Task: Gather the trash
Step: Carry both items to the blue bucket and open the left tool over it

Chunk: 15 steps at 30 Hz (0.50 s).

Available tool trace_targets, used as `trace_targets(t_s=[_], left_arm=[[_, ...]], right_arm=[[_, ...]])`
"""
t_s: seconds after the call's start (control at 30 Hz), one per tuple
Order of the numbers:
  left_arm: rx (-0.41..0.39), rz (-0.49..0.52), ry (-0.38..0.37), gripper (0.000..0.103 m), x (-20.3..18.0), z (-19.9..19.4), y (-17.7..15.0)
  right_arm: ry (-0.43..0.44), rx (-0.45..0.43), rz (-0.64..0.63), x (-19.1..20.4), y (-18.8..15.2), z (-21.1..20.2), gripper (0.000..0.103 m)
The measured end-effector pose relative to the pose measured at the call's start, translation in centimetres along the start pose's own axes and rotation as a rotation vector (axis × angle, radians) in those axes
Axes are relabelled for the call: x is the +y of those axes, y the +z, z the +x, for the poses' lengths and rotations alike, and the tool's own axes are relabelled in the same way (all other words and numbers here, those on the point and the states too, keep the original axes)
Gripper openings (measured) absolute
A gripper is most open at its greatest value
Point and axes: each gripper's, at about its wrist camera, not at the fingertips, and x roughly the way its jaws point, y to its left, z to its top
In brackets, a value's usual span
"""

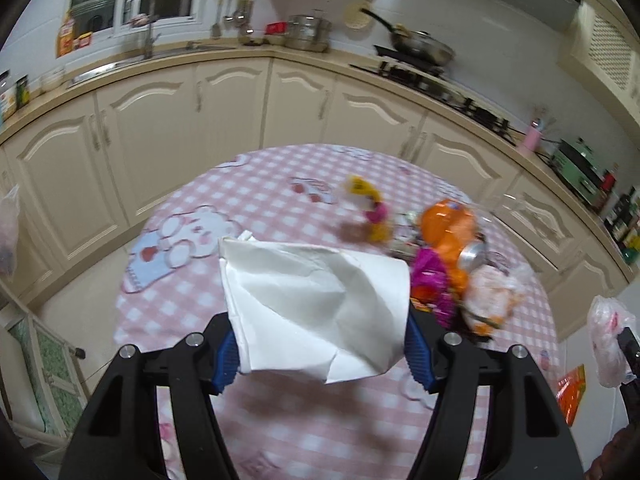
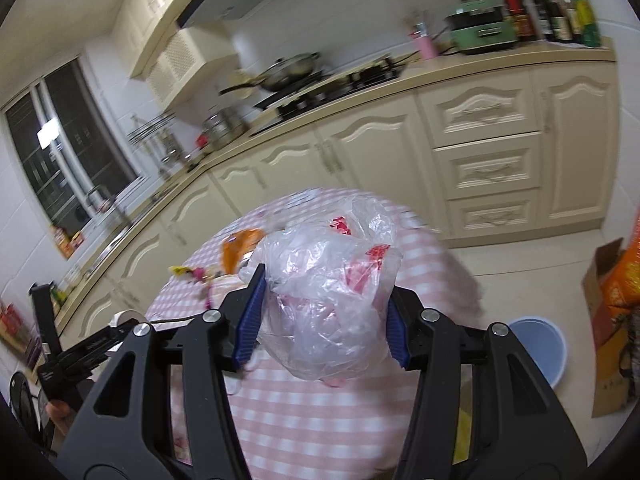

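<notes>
My left gripper (image 1: 320, 336) is shut on a crumpled sheet of white paper (image 1: 316, 300), lifted above the pink checked tablecloth (image 1: 240, 200). To its right on the table lies a trash pile: an orange packet (image 1: 448, 232), a metal can (image 1: 474, 254), yellow and pink wrappers (image 1: 372, 208) and a knotted clear bag (image 1: 492, 292). My right gripper (image 2: 324, 316) is shut on a crumpled clear plastic bag with red print (image 2: 332, 292), held over the table's near side. That bag (image 1: 610, 340) also shows at the right edge of the left wrist view.
Cream kitchen cabinets (image 1: 160, 128) curve behind the table, with a sink, a stove and a pan (image 1: 420, 44) on the counter. A blue bucket (image 2: 540, 348) and an open cardboard box (image 2: 608, 312) stand on the floor at the right. An orange wrapper (image 1: 572, 392) lies beyond the table's right edge.
</notes>
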Motion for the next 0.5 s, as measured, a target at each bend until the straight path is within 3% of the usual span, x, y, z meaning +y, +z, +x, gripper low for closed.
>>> trace_targets(t_s=[0.5], left_arm=[[0.001, 0.270, -0.217, 0.066, -17.1, -2.4, -3.5]], right_arm=[[-0.243, -0.100, 0.127, -11.6, 0.3, -7.3, 0.052]])
